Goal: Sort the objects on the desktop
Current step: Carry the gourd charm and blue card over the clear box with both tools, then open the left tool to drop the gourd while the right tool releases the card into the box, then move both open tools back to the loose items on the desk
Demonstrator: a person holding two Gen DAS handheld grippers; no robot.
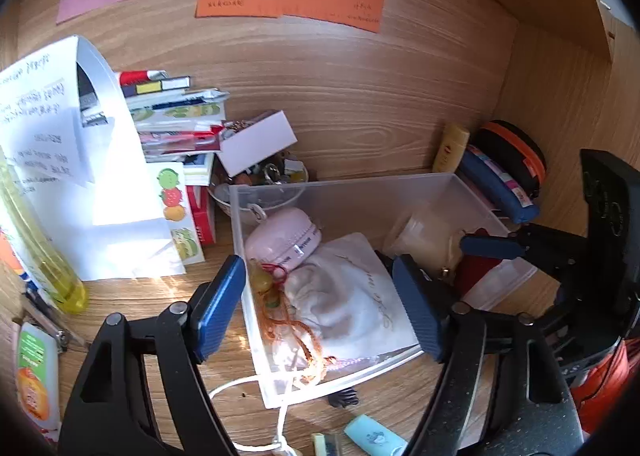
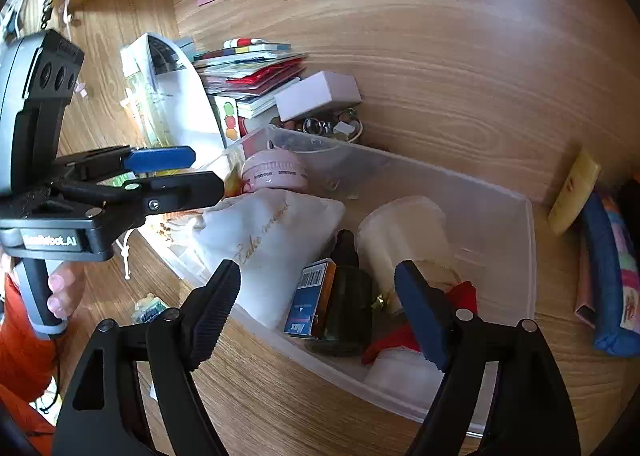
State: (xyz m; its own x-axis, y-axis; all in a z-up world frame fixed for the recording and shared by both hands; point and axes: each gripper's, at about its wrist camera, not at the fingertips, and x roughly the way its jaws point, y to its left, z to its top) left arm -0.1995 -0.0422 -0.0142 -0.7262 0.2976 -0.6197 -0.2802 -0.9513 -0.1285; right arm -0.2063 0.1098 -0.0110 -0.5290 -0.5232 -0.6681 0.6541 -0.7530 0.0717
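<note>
A clear plastic box [image 1: 400, 185] [image 2: 532, 256] sits on the wooden desk. In it lie a white cloth pouch [image 1: 352, 296] [image 2: 276, 232], a pink round case [image 1: 284, 238] [image 2: 274, 173], an orange tasselled charm [image 1: 296, 332], a pale plastic cup [image 1: 424, 236] [image 2: 400, 232], a dark dropper bottle [image 2: 346, 296], a blue carton [image 2: 310, 300] and a red item [image 2: 464, 294]. My left gripper [image 1: 324, 308] is open, its jaws astride the box's left wall above the pouch. My right gripper [image 2: 320, 310] is open over the box's near side, above the bottle.
A stack of books and cards [image 1: 176, 115] [image 2: 256, 71], a white box [image 1: 260, 143], a bowl of trinkets [image 1: 272, 175], white papers [image 1: 80, 175] and a yellow bottle [image 1: 44, 252] stand left. A cream tube [image 1: 452, 147], blue pouch [image 2: 604, 276] and black-orange case [image 1: 516, 155] stand right. An eraser [image 1: 372, 436] and cord [image 1: 280, 416] lie in front.
</note>
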